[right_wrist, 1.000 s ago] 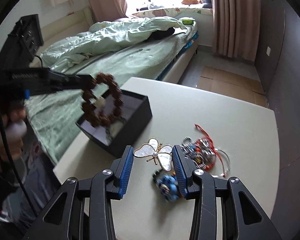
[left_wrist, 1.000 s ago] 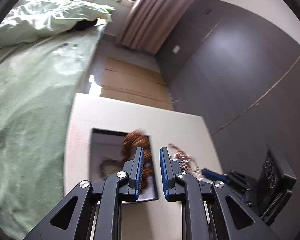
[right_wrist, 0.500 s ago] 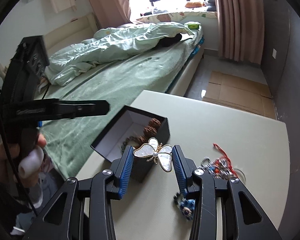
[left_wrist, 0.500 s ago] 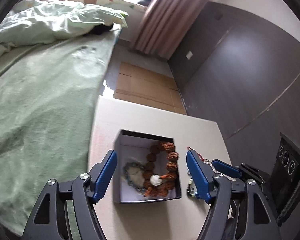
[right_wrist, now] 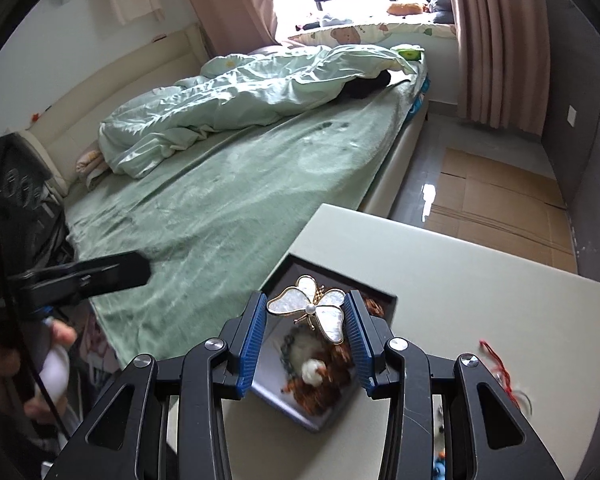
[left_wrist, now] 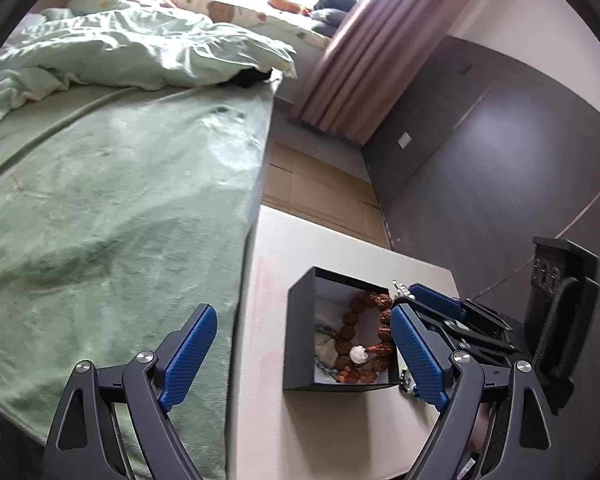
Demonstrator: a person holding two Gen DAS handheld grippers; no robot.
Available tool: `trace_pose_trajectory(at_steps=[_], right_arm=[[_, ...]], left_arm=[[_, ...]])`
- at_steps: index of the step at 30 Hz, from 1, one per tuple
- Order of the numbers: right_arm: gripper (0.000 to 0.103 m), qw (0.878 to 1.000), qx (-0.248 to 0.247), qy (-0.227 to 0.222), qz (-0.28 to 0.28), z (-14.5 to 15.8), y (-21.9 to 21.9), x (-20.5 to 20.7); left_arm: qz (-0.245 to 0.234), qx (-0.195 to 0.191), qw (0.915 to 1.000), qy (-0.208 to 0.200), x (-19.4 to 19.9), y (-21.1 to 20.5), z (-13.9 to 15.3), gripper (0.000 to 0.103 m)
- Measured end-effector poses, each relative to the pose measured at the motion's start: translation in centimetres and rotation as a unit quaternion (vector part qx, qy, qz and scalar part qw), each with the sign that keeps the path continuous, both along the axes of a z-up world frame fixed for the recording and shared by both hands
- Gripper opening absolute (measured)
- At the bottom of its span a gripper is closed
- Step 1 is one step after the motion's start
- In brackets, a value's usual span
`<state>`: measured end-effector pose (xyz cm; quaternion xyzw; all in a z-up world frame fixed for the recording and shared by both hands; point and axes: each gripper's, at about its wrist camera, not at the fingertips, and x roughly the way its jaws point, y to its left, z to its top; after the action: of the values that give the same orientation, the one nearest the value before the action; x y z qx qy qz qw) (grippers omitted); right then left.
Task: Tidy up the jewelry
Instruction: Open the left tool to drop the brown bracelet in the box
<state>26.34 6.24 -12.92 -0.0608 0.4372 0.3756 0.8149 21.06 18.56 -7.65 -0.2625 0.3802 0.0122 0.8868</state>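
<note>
1. The right gripper (right_wrist: 306, 338) is clamped on a butterfly brooch (right_wrist: 314, 312); both blue pads press its pearly wings, one on each side; the brooch hangs over the open black box (right_wrist: 380, 300), clear of its floor.
2. The left gripper (left_wrist: 302, 354) stands wide with nothing between its fingers; its jaws have just been opening; its right pad (left_wrist: 416, 354) appears at the box's (left_wrist: 300, 332) right wall, its left pad over the bed's edge.
3. In the box lies a brown bead bracelet (left_wrist: 364, 340) with one white bead (left_wrist: 358, 354); beside it, toward the box's left, lies a grey chain piece (left_wrist: 326, 354), too blurred to identify further.
4. The box rests on a pale table (left_wrist: 320, 432), near the edge that meets the green bed (left_wrist: 112, 216).
5. A red cord (right_wrist: 498, 364) lies on the table (right_wrist: 480, 280) right of the box, well apart from it; a blue item (right_wrist: 440, 468) shows at the bottom edge.
6. A person's hand (right_wrist: 40, 364) grips the left tool's handle at the left border.
</note>
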Motion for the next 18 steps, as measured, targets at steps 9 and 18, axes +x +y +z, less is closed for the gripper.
trace_pose_trajectory(at_steps=[9, 18], right_arm=[[0.054, 0.999, -0.034, 0.033, -0.014, -2.1, 2.1, 2.8], [0.093, 0.997, -0.019, 0.022, -0.066, -0.3, -2.3, 1.4]], left_arm=[[0.018, 0.014, 0.9996, -0.018, -1.4, 0.8, 0.3, 0.089], [-0.005, 0.026, 0.9991, -0.034, -1.1, -1.6, 0.8, 0.089]])
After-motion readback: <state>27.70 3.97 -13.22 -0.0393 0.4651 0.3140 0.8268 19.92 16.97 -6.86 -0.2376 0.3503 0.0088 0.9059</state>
